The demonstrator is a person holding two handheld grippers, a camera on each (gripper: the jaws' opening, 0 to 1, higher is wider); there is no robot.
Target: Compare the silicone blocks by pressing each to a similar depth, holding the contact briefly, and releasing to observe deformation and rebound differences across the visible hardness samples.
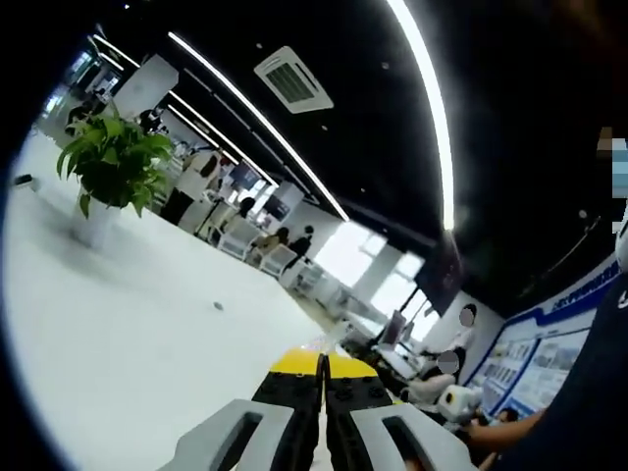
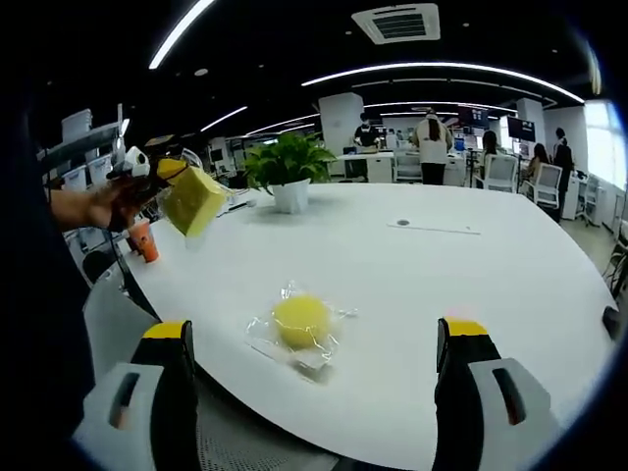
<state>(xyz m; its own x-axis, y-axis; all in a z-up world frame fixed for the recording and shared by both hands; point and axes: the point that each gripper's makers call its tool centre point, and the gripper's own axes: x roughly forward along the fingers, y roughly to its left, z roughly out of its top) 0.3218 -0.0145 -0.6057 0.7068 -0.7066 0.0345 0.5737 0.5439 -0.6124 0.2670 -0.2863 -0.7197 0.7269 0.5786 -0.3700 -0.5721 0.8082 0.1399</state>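
Spread wide at the bottom of the right gripper view, the right gripper is poised to press a bagged yellow block lying centre-frame on the worktop. At upper left, the left gripper is apparently clamped on another yellow block, lifted clear of the worktop.

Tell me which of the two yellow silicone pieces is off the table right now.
The yellow block, held up at the left by the left gripper. The round yellow piece lies on the white table in clear wrap, between the right gripper's open jaws.
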